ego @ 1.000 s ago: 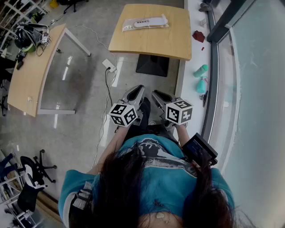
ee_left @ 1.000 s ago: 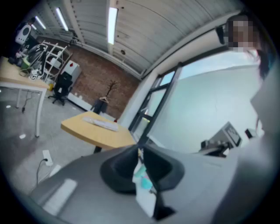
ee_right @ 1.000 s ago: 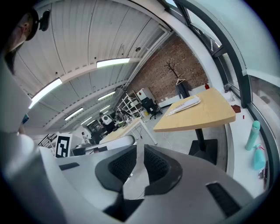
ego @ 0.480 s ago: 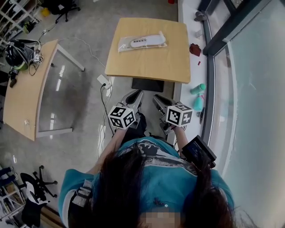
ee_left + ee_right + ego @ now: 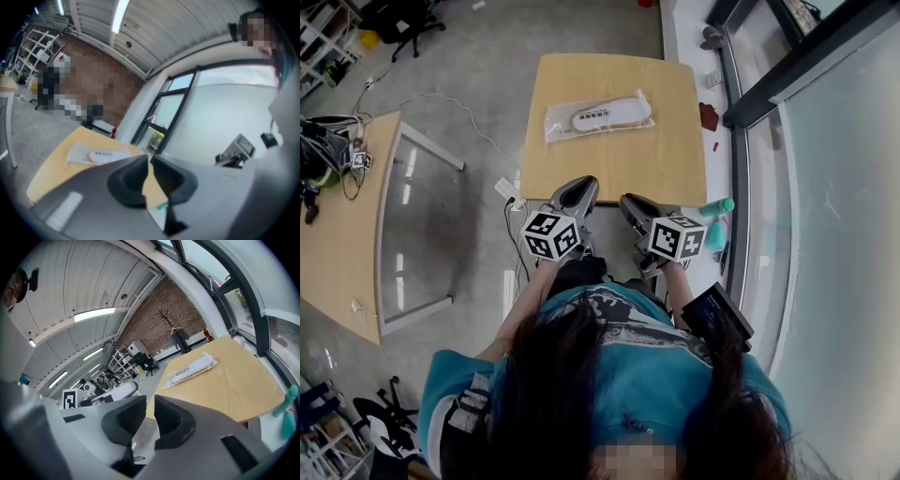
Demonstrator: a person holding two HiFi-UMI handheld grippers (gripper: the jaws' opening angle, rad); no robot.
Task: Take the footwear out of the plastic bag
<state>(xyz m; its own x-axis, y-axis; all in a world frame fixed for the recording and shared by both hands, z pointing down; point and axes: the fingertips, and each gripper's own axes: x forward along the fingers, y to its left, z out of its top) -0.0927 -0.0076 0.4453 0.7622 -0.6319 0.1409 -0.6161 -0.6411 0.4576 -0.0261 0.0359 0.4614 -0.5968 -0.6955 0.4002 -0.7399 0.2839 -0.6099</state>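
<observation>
A clear plastic bag [image 5: 598,115] with a white shoe [image 5: 612,114] inside lies on the far half of a small wooden table [image 5: 619,159]. The same bag [image 5: 96,154] shows in the left gripper view, and again as a bag [image 5: 190,371] in the right gripper view. My left gripper [image 5: 578,190] and right gripper [image 5: 632,202] hover side by side just short of the table's near edge, well away from the bag. Both are shut with nothing between the jaws.
A second wooden desk [image 5: 342,234] with a glass panel stands at the left, cables [image 5: 323,150] piled on it. A window ledge [image 5: 710,141] at the right carries two teal bottles [image 5: 716,232] and small items. A power strip [image 5: 508,190] lies on the floor.
The table with the bag has come nearer in the head view, and both grippers now reach close to its near edge. The jaws stayed shut.
</observation>
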